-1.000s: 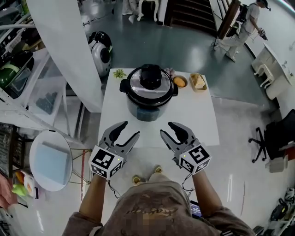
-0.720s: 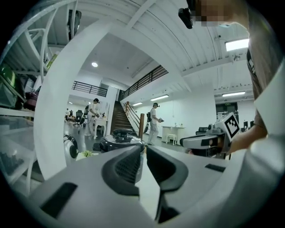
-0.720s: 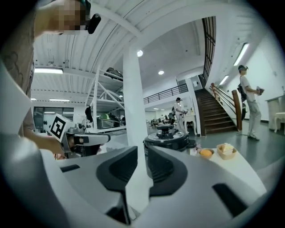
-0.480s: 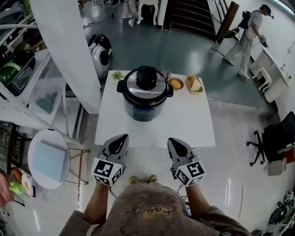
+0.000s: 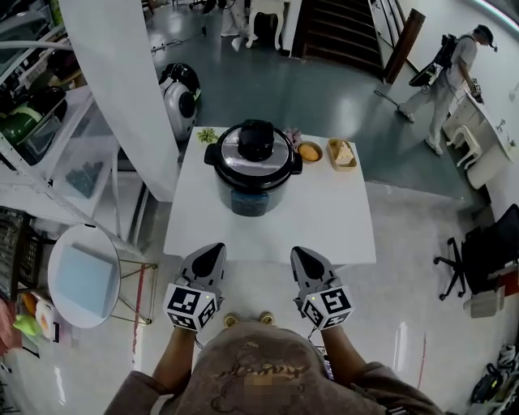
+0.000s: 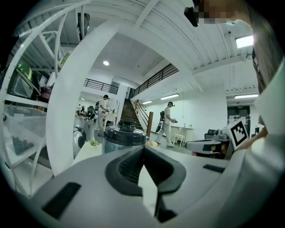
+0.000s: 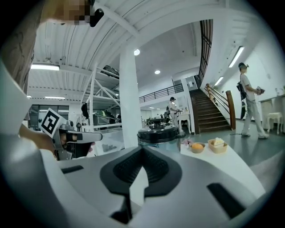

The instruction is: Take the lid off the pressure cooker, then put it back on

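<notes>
From the head view we are looking down on the whole white worktop (image 5: 345,223). The pressure cooker (image 5: 251,185) is standing at its far middle, with the lid (image 5: 255,146) sitting on it. Only this view is showing us the round side table (image 5: 81,284) to the near left and the office chair (image 5: 478,247) to the right.

The right gripper view is looking level along the worktop. It is giving us a clear side look at the small bowl (image 5: 309,151) with something orange in it and at the tray (image 5: 341,153) beside it, both just right of the cooker. The left gripper view is instead showing the green sprig (image 5: 208,134) to the cooker's left. Each gripper view is also catching the other tool from the side.

The room around us is a large hall with a glossy grey floor (image 5: 324,89). A thick white pillar (image 5: 122,89) and shelving (image 5: 36,121) are standing on the left, and a staircase (image 5: 340,24) is rising at the far end. A person (image 5: 454,69) is walking at the far right.

We are holding the left tool (image 5: 212,248) and the right tool (image 5: 299,253) side by side at the near edge of the worktop. Both are pointing toward the cooker and staying well apart from it. Each tool's jaws are closed together, gripping nothing.
</notes>
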A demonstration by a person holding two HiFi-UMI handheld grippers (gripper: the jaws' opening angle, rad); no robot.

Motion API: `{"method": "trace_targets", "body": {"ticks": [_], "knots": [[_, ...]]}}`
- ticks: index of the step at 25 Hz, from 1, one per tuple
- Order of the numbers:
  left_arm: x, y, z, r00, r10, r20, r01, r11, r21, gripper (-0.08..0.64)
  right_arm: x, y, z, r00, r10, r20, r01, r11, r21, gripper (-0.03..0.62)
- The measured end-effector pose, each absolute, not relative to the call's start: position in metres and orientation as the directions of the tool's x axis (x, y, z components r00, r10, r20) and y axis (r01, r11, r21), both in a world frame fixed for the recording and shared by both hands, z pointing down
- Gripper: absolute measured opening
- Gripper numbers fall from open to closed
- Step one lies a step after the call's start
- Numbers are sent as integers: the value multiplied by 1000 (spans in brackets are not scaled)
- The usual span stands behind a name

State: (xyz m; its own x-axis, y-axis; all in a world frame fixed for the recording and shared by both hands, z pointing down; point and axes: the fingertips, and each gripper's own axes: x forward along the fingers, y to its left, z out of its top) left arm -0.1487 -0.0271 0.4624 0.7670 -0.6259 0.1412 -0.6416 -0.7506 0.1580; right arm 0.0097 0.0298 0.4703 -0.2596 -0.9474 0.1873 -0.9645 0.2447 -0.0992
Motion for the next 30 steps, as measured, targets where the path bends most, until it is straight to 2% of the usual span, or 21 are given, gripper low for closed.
{"method": "trace_targets", "body": {"ticks": [30], "knots": [[-135,-27,457,741,-656,139,-671,-717,189,5,21,19,471,-293,-935,201,-955,280,-94,-5]]}}
